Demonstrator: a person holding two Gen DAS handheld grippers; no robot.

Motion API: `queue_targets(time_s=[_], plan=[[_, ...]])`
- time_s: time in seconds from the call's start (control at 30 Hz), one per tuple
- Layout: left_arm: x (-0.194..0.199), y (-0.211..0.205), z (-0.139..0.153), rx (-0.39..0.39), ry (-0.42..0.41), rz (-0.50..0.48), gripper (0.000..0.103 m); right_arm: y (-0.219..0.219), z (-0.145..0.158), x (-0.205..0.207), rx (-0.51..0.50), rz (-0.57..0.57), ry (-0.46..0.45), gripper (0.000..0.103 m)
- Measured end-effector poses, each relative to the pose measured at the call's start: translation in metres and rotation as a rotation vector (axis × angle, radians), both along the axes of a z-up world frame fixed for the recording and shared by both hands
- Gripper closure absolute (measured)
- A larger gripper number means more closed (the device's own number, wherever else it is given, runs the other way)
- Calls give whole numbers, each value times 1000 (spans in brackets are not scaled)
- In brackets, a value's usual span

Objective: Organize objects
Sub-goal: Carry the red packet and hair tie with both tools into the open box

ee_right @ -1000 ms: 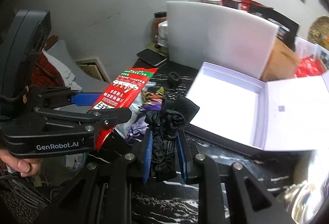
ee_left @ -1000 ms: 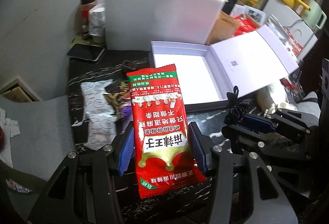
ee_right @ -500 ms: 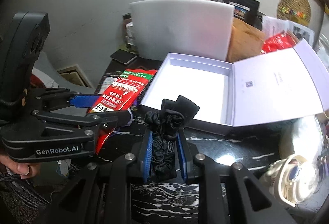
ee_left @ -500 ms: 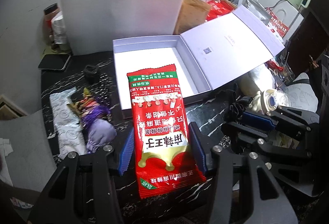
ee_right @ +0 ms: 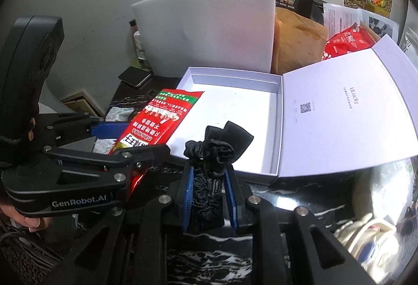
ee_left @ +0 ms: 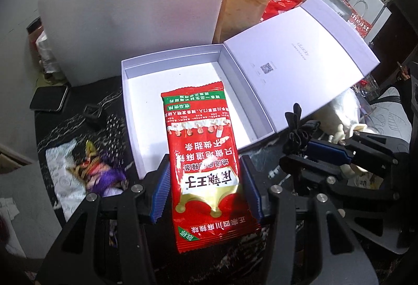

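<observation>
My left gripper [ee_left: 206, 188] is shut on a red snack packet [ee_left: 203, 154], its blue pads pressing both long edges. The packet's far end hangs over the open white box [ee_left: 188, 76], whose lid [ee_left: 300, 55] lies folded back to the right. In the right wrist view the same red packet [ee_right: 162, 115] reaches over the white box's [ee_right: 235, 107] near left corner. My right gripper [ee_right: 210, 191] is shut on a bunched black fabric strap [ee_right: 216, 151], held just short of the box's front wall. The right gripper [ee_left: 326, 154] also shows at the right of the left wrist view.
A white foam board [ee_left: 130, 18] stands behind the box. Left of the box on the dark marble table [ee_right: 261, 259] lie a phone [ee_left: 49, 98], a black clip [ee_left: 91, 111], a purple pouch [ee_left: 107, 178] and a white wrapper [ee_left: 62, 175]. Bags and papers crowd the back right.
Both grippers have moved toward the box with their loads. The red packet's tip now overhangs the box floor, and the black strap has come up to the front wall.
</observation>
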State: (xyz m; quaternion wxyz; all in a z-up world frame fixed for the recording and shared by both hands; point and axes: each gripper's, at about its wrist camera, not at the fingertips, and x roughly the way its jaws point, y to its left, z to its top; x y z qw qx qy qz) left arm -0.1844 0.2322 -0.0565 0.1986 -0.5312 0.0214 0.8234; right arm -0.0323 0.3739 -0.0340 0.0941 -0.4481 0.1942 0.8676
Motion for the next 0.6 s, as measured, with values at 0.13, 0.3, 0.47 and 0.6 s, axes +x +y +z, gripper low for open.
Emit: queue_targets(time_s=[0.13,0.3,0.47,0.6], plan=[[-26,4,-9,-5,-12,-6,54,16,-10,-14,-6,-8,-15,81],[-55,4,-20,-15,-22,4,54,32,-22,-35,-16,-10,-31,81],[-80,0,-34,-24,-32,24,54,43,-34,-54,-19,-5,-42,81],[-98,-3,-46,-31,-42,41,54,50,-44,-68,-16,-11,-44,81]])
